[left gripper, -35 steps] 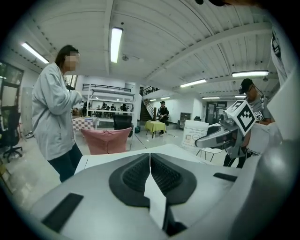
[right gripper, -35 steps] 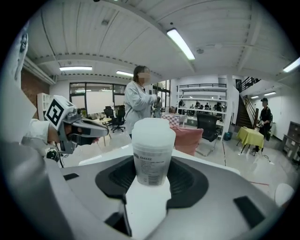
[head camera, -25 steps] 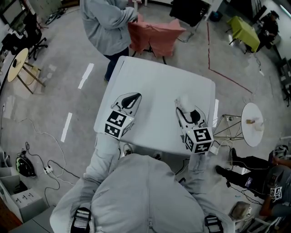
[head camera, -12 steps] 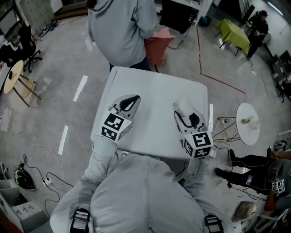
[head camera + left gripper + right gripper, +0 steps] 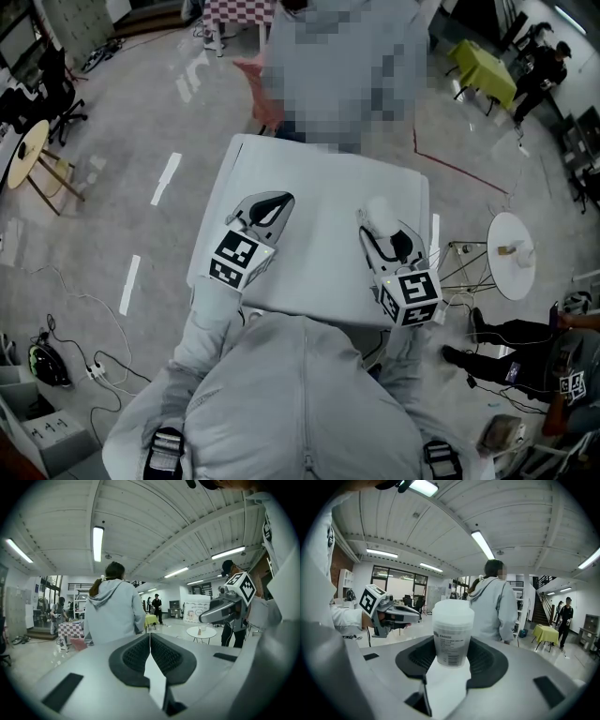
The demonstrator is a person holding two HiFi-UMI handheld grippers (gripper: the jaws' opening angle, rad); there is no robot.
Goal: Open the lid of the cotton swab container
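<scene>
Holds the cotton swab container (image 5: 452, 632) upright in the right gripper (image 5: 453, 656), lid (image 5: 453, 610) on — clenches the left gripper (image 5: 150, 656) on nothing, above the white table (image 5: 319, 183).

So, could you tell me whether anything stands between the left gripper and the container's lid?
Nothing visible does. The container, with its lid on, is clamped in the right gripper. The left gripper, shut and empty, is off to its side, with only open air above the bare table between them.
</scene>
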